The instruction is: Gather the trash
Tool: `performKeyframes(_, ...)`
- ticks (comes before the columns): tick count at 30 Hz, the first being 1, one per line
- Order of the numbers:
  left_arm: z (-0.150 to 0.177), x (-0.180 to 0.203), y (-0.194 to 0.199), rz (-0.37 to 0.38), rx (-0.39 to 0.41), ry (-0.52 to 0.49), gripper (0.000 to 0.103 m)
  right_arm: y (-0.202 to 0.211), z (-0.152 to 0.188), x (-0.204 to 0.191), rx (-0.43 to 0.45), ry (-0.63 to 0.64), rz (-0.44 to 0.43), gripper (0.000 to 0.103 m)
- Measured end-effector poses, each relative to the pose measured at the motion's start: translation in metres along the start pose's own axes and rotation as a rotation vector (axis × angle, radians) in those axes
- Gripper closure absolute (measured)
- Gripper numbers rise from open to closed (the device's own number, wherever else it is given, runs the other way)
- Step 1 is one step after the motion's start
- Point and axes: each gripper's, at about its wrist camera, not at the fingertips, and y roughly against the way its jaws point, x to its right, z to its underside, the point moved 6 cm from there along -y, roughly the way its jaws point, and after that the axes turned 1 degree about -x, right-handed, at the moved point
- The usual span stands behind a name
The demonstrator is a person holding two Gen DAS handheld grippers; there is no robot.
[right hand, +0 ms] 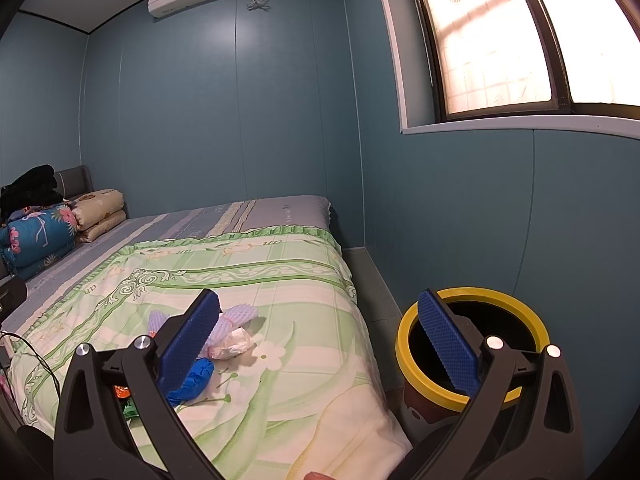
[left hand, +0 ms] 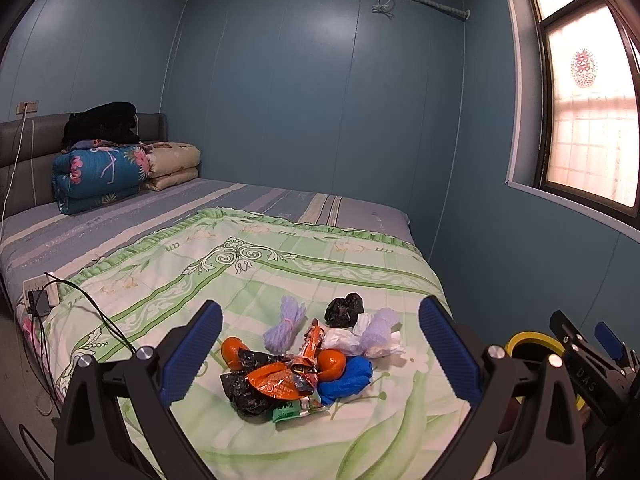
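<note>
left claw point(left hand: 320, 344) spread wide, empty — above trash pile point(left hand: 298, 364) on bed point(left hand: 248, 280) | right claw point(right hand: 320, 340) spread wide, empty — beside yellow-rimmed bin point(right hand: 520, 312)

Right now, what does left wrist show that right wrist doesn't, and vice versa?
Left wrist only: the full trash pile, with orange wrapper, two orange fruits, black bag, and the right gripper.
Right wrist only: the whole yellow-rimmed bin on the floor beside the bed.
Both: green quilt, blue wad, purple foam nets, white tissue. Both jaws open, empty.
</note>
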Motion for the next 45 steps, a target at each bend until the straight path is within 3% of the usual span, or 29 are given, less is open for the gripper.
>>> performKeyframes(11,0.0,-0.003,-0.006,-0.001,-0.021,-0.006,0.008,-0.012,0.0,-0.003,-0.037,0.005,-0.021,0.008)
performKeyframes(16,0.007,-0.009,-0.021,0.072,-0.079,-0.023,0.008,-0.037,0.0,-0.013,-0.102,0.004,-0.159,0.008)
performKeyframes(22,0.021,-0.037,-0.045,0.076,-0.139,-0.052,0.008,-0.075,-0.008,-0.027,-0.094,0.07,-0.264,0.008)
performKeyframes(27,0.042,-0.061,-0.068,0.037,-0.229,-0.094,0.008,-0.13,0.01,-0.054,-0.28,0.086,-0.421,0.008)
performKeyframes(31,0.064,-0.08,-0.093,0.01,-0.336,-0.114,0.008,-0.16,0.026,-0.075,-0.365,0.119,-0.484,0.008)
performKeyframes(35,0.082,-0.096,-0.118,0.015,-0.419,-0.085,0.008,-0.194,0.043,-0.09,-0.502,0.052,-0.545,0.008)
performKeyframes(38,0.084,-0.101,-0.129,0.042,-0.44,-0.06,0.008,-0.211,0.051,-0.095,-0.574,0.026,-0.555,0.008)
performKeyframes(42,0.078,-0.084,-0.136,0.095,-0.421,-0.105,0.008,-0.225,0.051,-0.104,-0.584,0.077,-0.528,0.008)
performKeyframes(45,0.071,-0.066,-0.14,0.148,-0.415,-0.137,0.008,-0.235,0.048,-0.112,-0.608,0.079,-0.562,0.008)
